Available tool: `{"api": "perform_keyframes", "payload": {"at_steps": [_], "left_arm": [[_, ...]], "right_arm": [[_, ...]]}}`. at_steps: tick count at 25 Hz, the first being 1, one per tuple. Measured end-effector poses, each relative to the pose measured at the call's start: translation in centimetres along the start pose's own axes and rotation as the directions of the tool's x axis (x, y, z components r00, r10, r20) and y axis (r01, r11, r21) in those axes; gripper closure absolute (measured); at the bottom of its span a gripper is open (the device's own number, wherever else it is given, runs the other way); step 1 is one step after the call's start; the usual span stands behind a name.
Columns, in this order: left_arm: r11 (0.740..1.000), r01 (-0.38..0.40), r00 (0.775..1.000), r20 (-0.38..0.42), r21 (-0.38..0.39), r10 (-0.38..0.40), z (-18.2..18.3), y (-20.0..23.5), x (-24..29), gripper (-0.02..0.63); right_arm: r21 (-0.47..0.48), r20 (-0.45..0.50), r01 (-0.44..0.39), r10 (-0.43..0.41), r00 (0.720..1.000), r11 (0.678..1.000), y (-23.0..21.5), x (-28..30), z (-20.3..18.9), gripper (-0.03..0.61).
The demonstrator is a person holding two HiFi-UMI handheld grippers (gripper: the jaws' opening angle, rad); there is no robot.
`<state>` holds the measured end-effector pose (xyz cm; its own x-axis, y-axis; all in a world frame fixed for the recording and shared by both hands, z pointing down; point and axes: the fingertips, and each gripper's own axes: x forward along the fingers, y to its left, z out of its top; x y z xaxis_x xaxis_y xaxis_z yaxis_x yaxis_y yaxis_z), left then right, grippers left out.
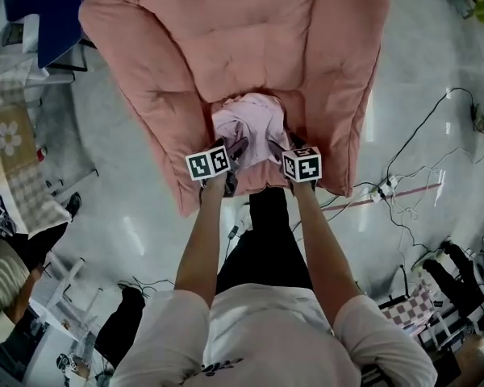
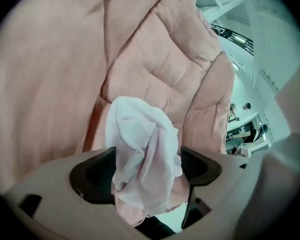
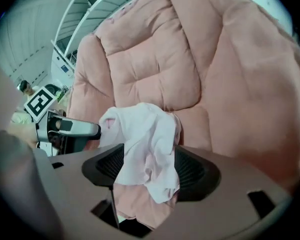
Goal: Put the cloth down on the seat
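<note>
Pale pink crumpled cloth sits bunched at the front edge of the seat of the salmon-pink quilted armchair, lying as if simply let fall there (job looks done). The left hand-held gripper and right hand-held gripper both gape wide, framing the cloth but pinching nothing.
</note>
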<state>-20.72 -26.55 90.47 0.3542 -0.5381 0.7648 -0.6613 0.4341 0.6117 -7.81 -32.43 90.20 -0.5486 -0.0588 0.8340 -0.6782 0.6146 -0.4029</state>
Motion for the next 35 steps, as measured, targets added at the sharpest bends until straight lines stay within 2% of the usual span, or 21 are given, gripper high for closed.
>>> {"api": "perform_keyframes", "payload": {"at_steps": [4,8,10,15,19,22,25,29,35], "left_arm": [[1.000,0.007,0.999,0.051,0.028,-0.008,-0.1,-2.2,-3.9,0.221],[0.993,0.012,0.994,0.106,0.116,-0.025,-0.9,-4.8,-7.5,0.222],[0.987,0.013,0.991,0.130,0.157,-0.034,-1.4,-6.0,-9.5,0.222],[0.964,-0.025,0.980,0.197,0.264,-0.028,-3.2,-7.6,-14.6,0.222],[0.956,0.013,0.969,0.232,0.294,-0.084,-4.1,-9.2,-18.7,0.222],[0.941,0.009,0.958,0.268,0.337,-0.105,-3.7,-10.6,-22.0,0.222],[0.924,-0.022,0.939,0.326,0.381,-0.112,-3.1,-12.1,-25.6,0.222],[0.893,-0.096,0.897,0.428,0.439,-0.114,-2.3,-14.0,-29.9,0.224],[0.854,-0.126,0.842,0.510,0.504,-0.176,-1.6,-17.7,-35.2,0.225]], "right_arm": [[0.063,0.083,-0.019,0.013,0.996,0.998,2.2,-3.9,0.4,0.273],[0.065,0.198,-0.045,0.031,0.980,0.997,4.9,-8.3,1.3,0.273],[0.033,0.244,-0.037,0.027,0.969,0.999,6.4,-10.6,1.7,0.275],[-0.058,0.275,0.009,0.007,0.961,0.998,10.1,-14.7,0.4,0.275],[-0.096,0.318,0.044,-0.012,0.948,0.994,12.9,-17.8,-0.1,0.275],[-0.130,0.337,0.076,-0.028,0.941,0.989,14.9,-20.0,0.0,0.275],[-0.140,0.372,0.084,-0.026,0.928,0.987,16.9,-22.3,0.4,0.275],[-0.175,0.441,0.096,-0.010,0.897,0.980,19.3,-25.7,1.9,0.278],[-0.222,0.572,0.169,-0.012,0.820,0.960,22.3,-32.0,5.2,0.350]]}}
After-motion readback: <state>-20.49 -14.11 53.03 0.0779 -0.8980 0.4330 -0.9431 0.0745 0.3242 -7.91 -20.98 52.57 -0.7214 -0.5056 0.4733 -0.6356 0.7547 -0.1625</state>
